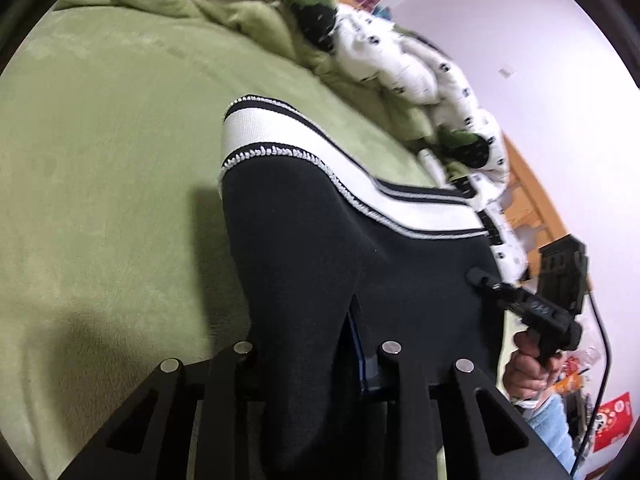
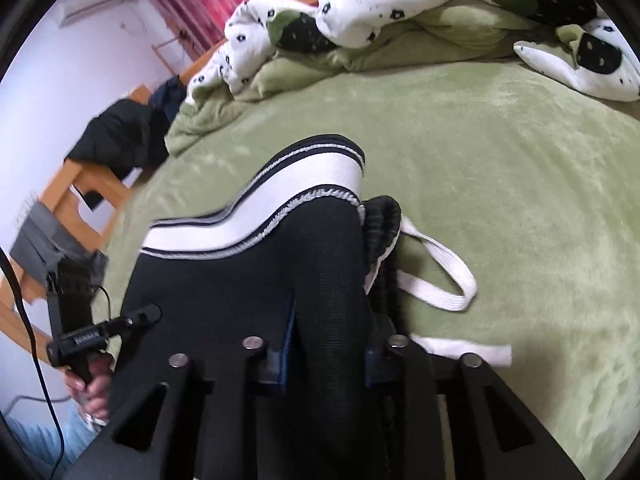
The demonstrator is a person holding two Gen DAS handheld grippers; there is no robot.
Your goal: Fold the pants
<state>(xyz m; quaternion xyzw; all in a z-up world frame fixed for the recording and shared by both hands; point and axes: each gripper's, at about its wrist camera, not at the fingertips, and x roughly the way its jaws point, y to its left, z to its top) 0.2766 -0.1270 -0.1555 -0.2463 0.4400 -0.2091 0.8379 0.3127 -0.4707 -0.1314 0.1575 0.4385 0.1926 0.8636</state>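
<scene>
L gripper (image 1: pixel 308 344): jaws closed on a bunch of the pants (image 1: pixel 360 248), dark fabric pinched between the fingers and running up out of them. The cloth hangs from the two grips, raised off the green bed cover (image 1: pixel 100 160), with the white waistband (image 1: pixel 288 136) arching away toward the bed's middle. Crumpled white duvet (image 1: pixel 392 60) piled along the far edge of the bed; wall and wooden frame beyond, blurred.

Moving right: R gripper (image 2: pixel 326 346), jaws likewise clamped on pants fabric, a dark ridge squeezed between the pads. Waistband sags in a curve between the two grips, so the garment is slack, not stretched. A white drawstring (image 2: pixel 436 276) loops out of the waist end and lies on the bed cover just right of the R gripper. From each cam the other gripper shows at the frame's side, in the person's hand, touching the dark cloth.

Step, prob.: both tools hold one edge of the pants near the waist, garment lifted, i.e. carrying over or laying out for a fold. Which fold can't be told; legs are out of view.

Next move needs: both grips kept firm, spread apart to take out the sag, lower evenly so the cloth lands flat w/o wrinkles, and watch the drawstring doesn't get trapped under the fold. Release only once fabric rests on the cover.
</scene>
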